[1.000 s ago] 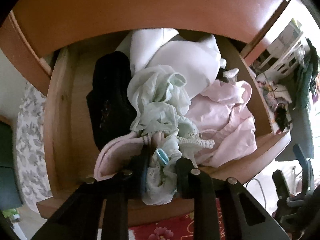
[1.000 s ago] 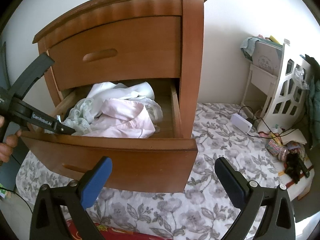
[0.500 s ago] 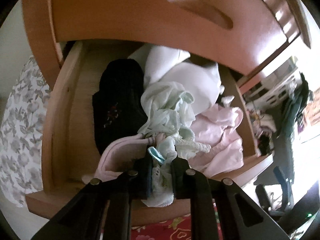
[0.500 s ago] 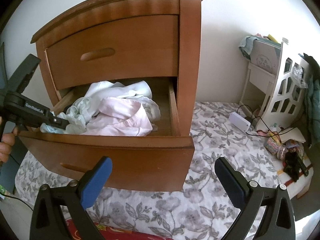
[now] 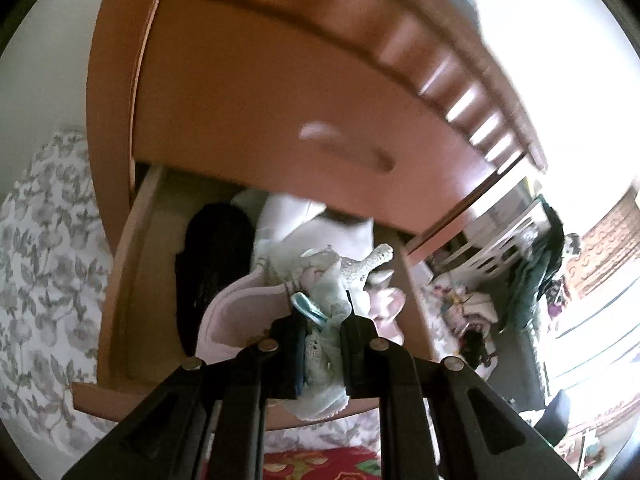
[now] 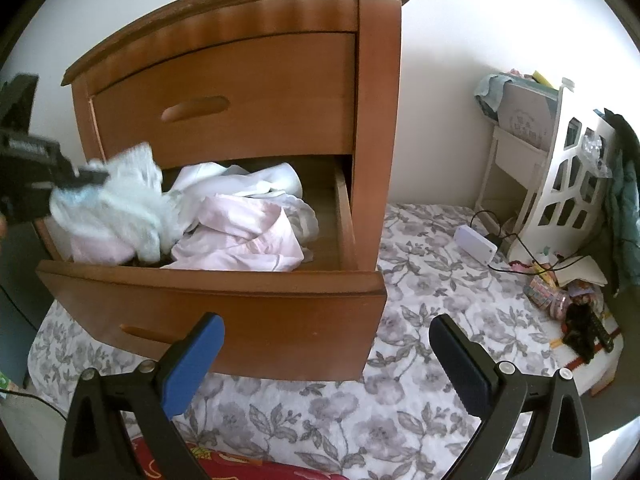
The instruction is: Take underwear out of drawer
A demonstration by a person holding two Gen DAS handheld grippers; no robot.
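My left hand-held gripper (image 5: 320, 320) pinches mint lace underwear (image 5: 326, 304) above the open drawer (image 6: 212, 292). My right hand-held gripper (image 6: 326, 344) gapes wide at six o'clock, holding nothing.

My left wrist cam sits close over the open drawer (image 5: 120, 280), looking down in. Right wrist cam stands back, facing the nightstand (image 6: 376, 120) front. Both share the drawer.

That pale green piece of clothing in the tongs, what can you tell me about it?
The pale green underwear is thin, crumpled fabric with a white lace trim and a small turquoise tag. The left tongs pinch one bunched end. From there it hangs above the open drawer, its lower folds touching the pink garment in the pile. In the right wrist view it is blurred, so finer detail is unclear.
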